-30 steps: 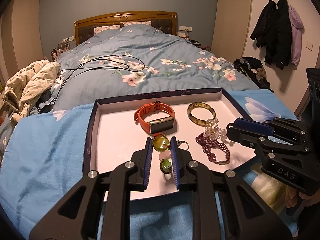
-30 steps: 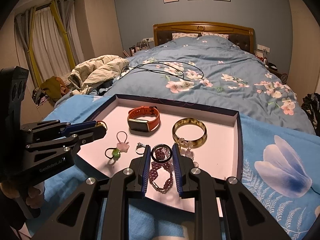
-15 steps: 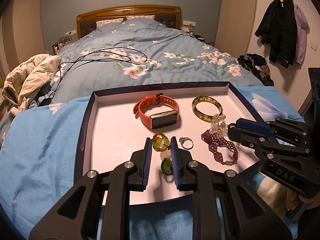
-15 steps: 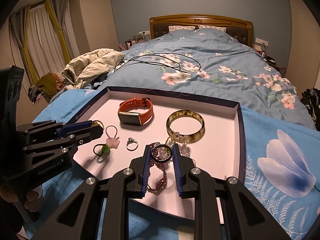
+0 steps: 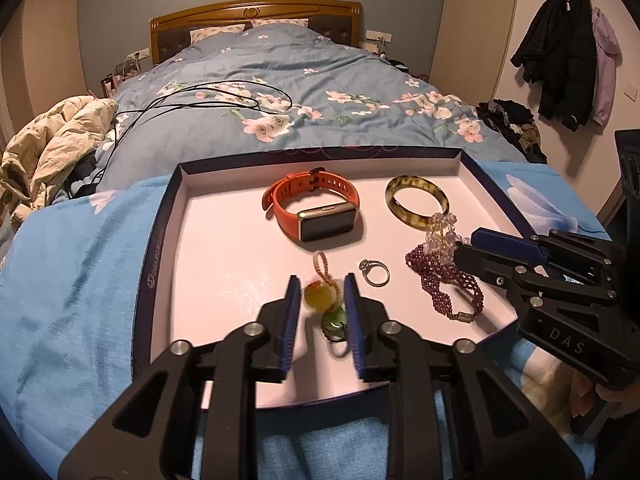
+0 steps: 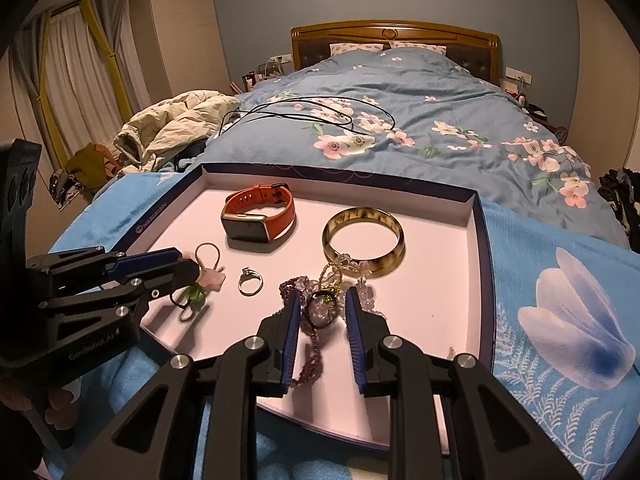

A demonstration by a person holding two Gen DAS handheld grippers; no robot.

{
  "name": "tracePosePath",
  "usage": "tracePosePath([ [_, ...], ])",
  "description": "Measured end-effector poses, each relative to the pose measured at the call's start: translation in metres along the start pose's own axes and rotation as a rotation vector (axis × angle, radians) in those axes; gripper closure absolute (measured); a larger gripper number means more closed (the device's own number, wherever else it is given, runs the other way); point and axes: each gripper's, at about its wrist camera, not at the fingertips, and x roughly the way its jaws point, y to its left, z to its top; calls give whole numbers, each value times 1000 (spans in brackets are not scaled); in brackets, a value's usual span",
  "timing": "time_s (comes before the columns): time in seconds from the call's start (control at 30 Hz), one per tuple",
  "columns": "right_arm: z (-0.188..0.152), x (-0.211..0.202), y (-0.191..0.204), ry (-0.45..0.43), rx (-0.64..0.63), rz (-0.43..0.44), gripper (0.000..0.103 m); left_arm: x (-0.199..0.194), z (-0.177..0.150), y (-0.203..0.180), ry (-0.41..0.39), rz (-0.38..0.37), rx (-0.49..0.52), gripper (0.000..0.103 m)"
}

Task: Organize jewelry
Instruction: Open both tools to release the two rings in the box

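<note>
Both tongs angle downward over a shallow tray (image 5: 160,232) that lies on a light blue blanket (image 5: 72,272) at the foot of a bed (image 5: 280,80).

In the left wrist view the left tongs (image 5: 322,308) fill the bottom centre, their blue pads standing a little apart. Their jaws have just been opening, and a beaded charm (image 5: 320,300) with a yellow-green bead and a pink loop sits blurred between them; it seems loose rather than pinched. The right tongs (image 5: 468,248) enter from the right edge, tips over a purple bead bracelet (image 5: 444,280).

In the right wrist view the right tongs (image 6: 322,312) are at bottom centre, narrowly parted around a dark ring-shaped pendant (image 6: 322,308) on the purple strands; whether the pads press it I cannot tell. The left tongs (image 6: 188,268) come in from the left edge.

Elsewhere in the tray lie an orange watch (image 5: 316,212) at upper middle, an amber bangle (image 5: 416,204) to its right, and a silver ring (image 5: 376,272) between the two tongs.
</note>
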Motion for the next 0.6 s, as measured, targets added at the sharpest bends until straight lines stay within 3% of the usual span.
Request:
tracePosePath([
  [0.23, 0, 0, -1, -1, 3, 1, 79, -3, -2, 0, -7, 2, -2, 62],
  [0.33, 0, -3, -1, -14, 5, 0, 71, -6, -2, 0, -14, 0, -8, 51],
  [0.53, -2, -15, 0, -45, 11, -5, 59, -26, -5, -2, -78, 18, 2, 27],
  [0.6, -4, -22, 1, -59, 10, -4, 51, -38, -7, -4, -122, 28, 7, 9],
])
